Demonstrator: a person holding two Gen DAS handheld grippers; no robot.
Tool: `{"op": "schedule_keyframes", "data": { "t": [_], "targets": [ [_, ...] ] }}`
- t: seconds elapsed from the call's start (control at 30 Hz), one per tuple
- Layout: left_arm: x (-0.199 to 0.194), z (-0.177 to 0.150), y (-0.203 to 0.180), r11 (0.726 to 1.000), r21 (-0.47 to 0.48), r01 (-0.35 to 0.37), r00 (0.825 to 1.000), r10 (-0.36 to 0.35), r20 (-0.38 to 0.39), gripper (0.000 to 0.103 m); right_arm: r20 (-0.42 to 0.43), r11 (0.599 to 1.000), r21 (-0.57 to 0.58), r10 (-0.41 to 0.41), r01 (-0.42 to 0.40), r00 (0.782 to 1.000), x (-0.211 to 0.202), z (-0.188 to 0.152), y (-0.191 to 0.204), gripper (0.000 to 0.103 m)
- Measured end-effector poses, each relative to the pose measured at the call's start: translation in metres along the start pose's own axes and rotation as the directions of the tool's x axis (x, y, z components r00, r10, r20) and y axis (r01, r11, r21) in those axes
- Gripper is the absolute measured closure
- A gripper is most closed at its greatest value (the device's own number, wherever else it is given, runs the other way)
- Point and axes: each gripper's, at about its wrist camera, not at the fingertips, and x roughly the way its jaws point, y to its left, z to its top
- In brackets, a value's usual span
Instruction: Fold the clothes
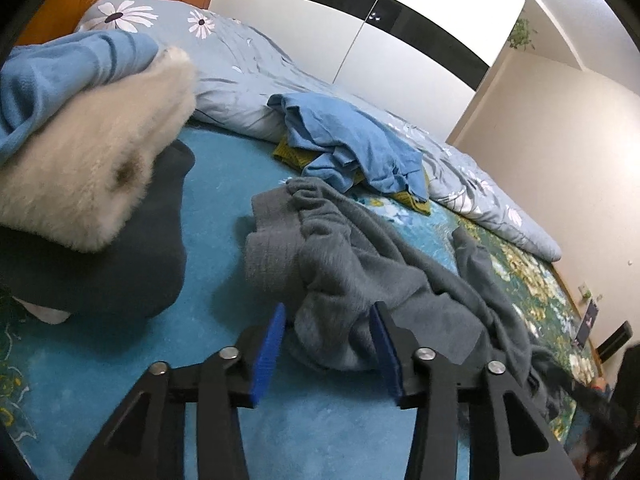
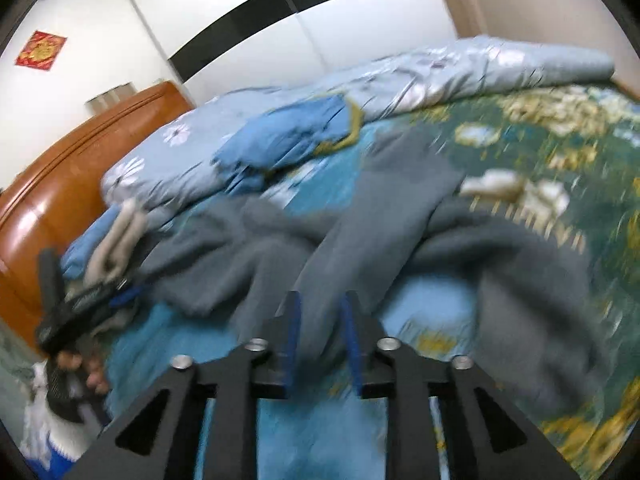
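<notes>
Left wrist view is showing the left tongs (image 1: 328, 340) standing partly open, with a lump of the grey pants (image 1: 352, 264) sitting between the blue pads (image 1: 270, 354), but the pads are not squeezing it. Right wrist view is blurry, and the right tongs (image 2: 322, 340) are standing a little open too, with a grey pant leg running between them, not pinched as far as I can tell. The grey pants are lying on the bed (image 1: 216, 216), on the teal flowery cover, all bunched up and wrinkly, with the stretchy waist crumpled at the far end and the legs going different ways. They are looking soft and thick, like warm fleece. The folding of these pants is not looking done yet; they are needing to be smoothed flat first. At the left, a pile of clothes (image 1: 80, 152) with a fluffy cream piece and a blue piece on top is sitting on the bed, maybe already folded. Farther back, a blue shirt (image 1: 344, 140) is lying in a heap on a yellow thing, waiting its turn beside the flowery quilt (image 1: 248, 72).
</notes>
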Motion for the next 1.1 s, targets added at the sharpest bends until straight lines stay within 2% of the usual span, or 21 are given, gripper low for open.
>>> {"op": "schedule_keyframes", "data": {
  "t": [0.03, 0.1, 0.23, 0.33, 0.47, 0.5, 0.53, 0.6, 0.7, 0.77, 0.83, 0.9, 1.0, 1.1],
  "targets": [
    [0.001, 0.000, 0.000, 1.000, -0.001, 0.003, 1.000, -0.003, -0.003, 0.051, 0.004, 1.000, 0.002, -0.007, 0.007, 1.000, 0.008, 0.012, -0.003, 0.063],
    [0.002, 0.000, 0.000, 1.000, 0.007, 0.000, 1.000, 0.000, -0.011, 0.047, -0.019, 0.999, 0.003, -0.036, 0.036, 0.999, 0.037, 0.037, -0.006, 0.054],
    [0.003, 0.000, 0.002, 0.999, 0.016, -0.030, 0.999, 0.030, -0.028, 0.043, -0.103, 0.994, 0.005, -0.108, 0.109, 0.989, 0.101, 0.069, -0.009, 0.053],
    [0.003, -0.001, 0.007, 0.999, 0.010, -0.037, 0.998, 0.038, -0.044, 0.042, -0.166, 0.981, -0.011, -0.194, 0.195, 0.967, 0.136, 0.076, -0.014, 0.053],
    [0.003, -0.002, 0.011, 0.998, 0.016, -0.055, 0.997, 0.056, -0.057, 0.039, -0.214, 0.972, 0.001, -0.229, 0.235, 0.950, 0.150, 0.072, -0.025, 0.053],
    [0.003, -0.003, 0.012, 0.998, 0.015, -0.057, 0.997, 0.058, -0.060, 0.039, -0.212, 0.973, 0.009, -0.222, 0.229, 0.952, 0.147, 0.071, -0.027, 0.060],
    [0.004, -0.003, 0.012, 0.998, 0.012, -0.056, 0.996, 0.057, -0.063, 0.039, -0.209, 0.975, 0.020, -0.214, 0.223, 0.954, 0.142, 0.071, -0.029, 0.079],
    [0.005, -0.004, 0.011, 0.999, 0.008, -0.051, 0.996, 0.051, -0.069, 0.039, -0.204, 0.977, 0.043, -0.197, 0.210, 0.959, 0.132, 0.070, -0.033, 0.097],
    [0.006, -0.005, 0.005, 0.999, 0.019, -0.035, 0.996, 0.036, -0.076, 0.039, -0.161, 0.988, 0.086, -0.116, 0.131, 0.980, 0.101, 0.071, -0.033, 0.098],
    [0.005, -0.006, 0.000, 0.999, 0.029, -0.027, 0.997, 0.030, -0.078, 0.039, -0.114, 0.995, 0.091, -0.041, 0.052, 0.993, 0.074, 0.072, -0.027, 0.098],
    [0.004, -0.006, -0.005, 0.999, 0.035, -0.019, 0.997, 0.022, -0.079, 0.039, -0.073, 0.996, 0.081, 0.049, -0.043, 0.996, 0.043, 0.069, -0.024, 0.098],
    [0.002, -0.006, -0.010, 0.999, 0.039, -0.008, 0.997, 0.011, -0.078, 0.039, -0.038, 0.991, 0.050, 0.124, -0.122, 0.992, 0.015, 0.065, -0.022, 0.098],
    [-0.004, -0.005, -0.018, 0.999, 0.051, 0.007, 0.998, -0.004, -0.068, 0.038, -0.030, 0.963, -0.017, 0.269, -0.270, 0.963, -0.024, 0.049, -0.014, 0.098],
    [-0.012, -0.003, -0.022, 0.998, 0.065, 0.008, 0.999, -0.005, -0.051, 0.038, -0.089, 0.944, -0.086, 0.312, -0.319, 0.946, -0.044, 0.022, -0.009, 0.098]
  ]
}}
